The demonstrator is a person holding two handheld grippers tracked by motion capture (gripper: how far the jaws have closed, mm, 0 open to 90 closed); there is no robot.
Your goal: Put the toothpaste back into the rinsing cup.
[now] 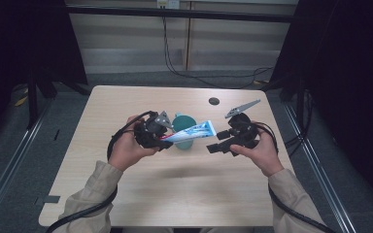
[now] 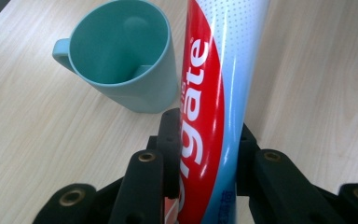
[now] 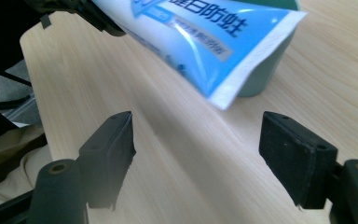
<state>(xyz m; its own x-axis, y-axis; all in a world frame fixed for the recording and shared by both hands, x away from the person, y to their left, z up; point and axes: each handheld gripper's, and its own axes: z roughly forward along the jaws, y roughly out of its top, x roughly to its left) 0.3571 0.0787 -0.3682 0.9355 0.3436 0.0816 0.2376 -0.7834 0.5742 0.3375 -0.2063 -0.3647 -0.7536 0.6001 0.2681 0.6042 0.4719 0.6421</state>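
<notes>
High view: a person leans in from the near edge of the table (image 1: 126, 194), both forearms in beige sleeves angled inward so the 2 hands face each other around the middle of the top. The left hand (image 1: 126, 148) is wrapped around the left gripper (image 1: 161, 138), knuckles toward the left edge, the tool pointing right and a little up. Its jaws are clamped on a tube (image 1: 190, 132) near the cap end, and the tube sticks out to the right, slanting slightly upward, with its flat crimped end free in the air. A cup (image 1: 183, 141) stands on the table just behind and under the tube, about midway between the left and right edges.

The right hand (image 1: 262, 153) cradles the right gripper (image 1: 212, 147) from below, wrist low, the tool aimed left toward the tube's free end. Its jaws stand apart with nothing between them, and they stop just short of the tube. A small dark disc (image 1: 214, 101) lies on the table toward the far edge, well apart from both hands.

In the left gripper view the 2 black jaws press either side of the tube (image 2: 214, 93), and the cup (image 2: 121, 56) sits upright beyond them, handle to the left. In the right gripper view the crimped end of the tube (image 3: 223, 56) hangs above and beyond the spread jaws, the cup (image 3: 265, 65) behind it.
</notes>
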